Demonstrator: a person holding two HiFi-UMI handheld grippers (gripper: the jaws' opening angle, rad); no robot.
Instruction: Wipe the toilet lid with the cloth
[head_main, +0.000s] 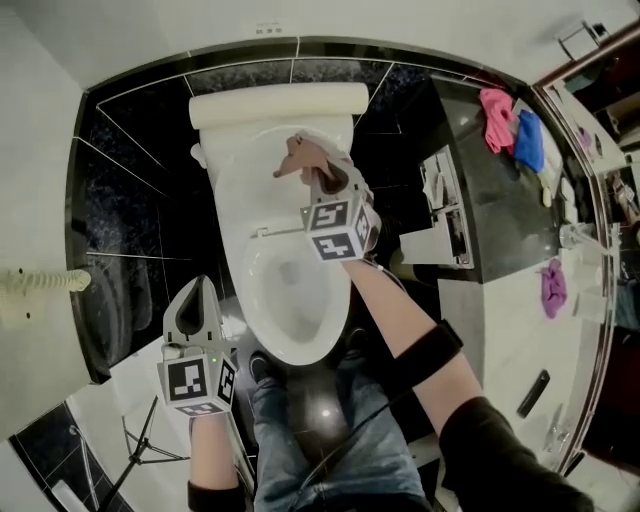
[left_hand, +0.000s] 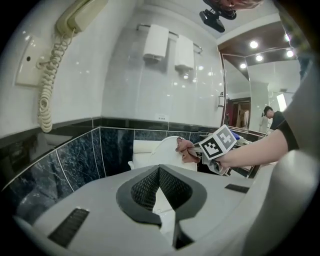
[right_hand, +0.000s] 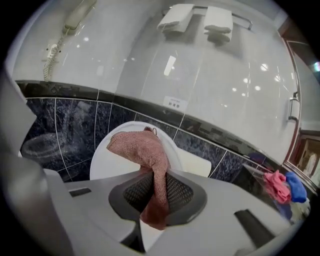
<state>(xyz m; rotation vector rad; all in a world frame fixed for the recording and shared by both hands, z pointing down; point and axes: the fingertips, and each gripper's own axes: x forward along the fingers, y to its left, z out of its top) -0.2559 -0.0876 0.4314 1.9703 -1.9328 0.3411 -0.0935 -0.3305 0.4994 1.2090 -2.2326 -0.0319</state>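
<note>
One cloth (right_hand: 145, 152), pinkish-brown, is being pinched between the two jaws of the right gripper (head_main: 322, 178). The jaws are closing on the middle of the fabric: one short end is hanging below them, and the larger bunched end is spreading forward in front of the upper part of the toilet lid (right_hand: 105, 167). Whether the fabric is pressing on the lid surface cannot be told. The one lid is standing raised, leaning back toward the one tank (head_main: 280, 104), with the open bowl (head_main: 290, 290) lying below it.

The left gripper (head_main: 196, 303) is hovering to the left of the bowl, well apart from the cloth. Its two jaws are pressing together with nothing between them.

The person's legs (head_main: 330, 440) are standing just in front of the bowl.

On the wall behind the toilet, two folded towels (left_hand: 156, 42) are hanging side by side on one rail, and one corded phone (left_hand: 75, 17) is hanging to their left. On the counter (head_main: 500, 210) at the right, three further cloths are lying: one pink (head_main: 497, 118), one blue (head_main: 528, 140) touching it, and one purple (head_main: 552, 288) well apart from both.
</note>
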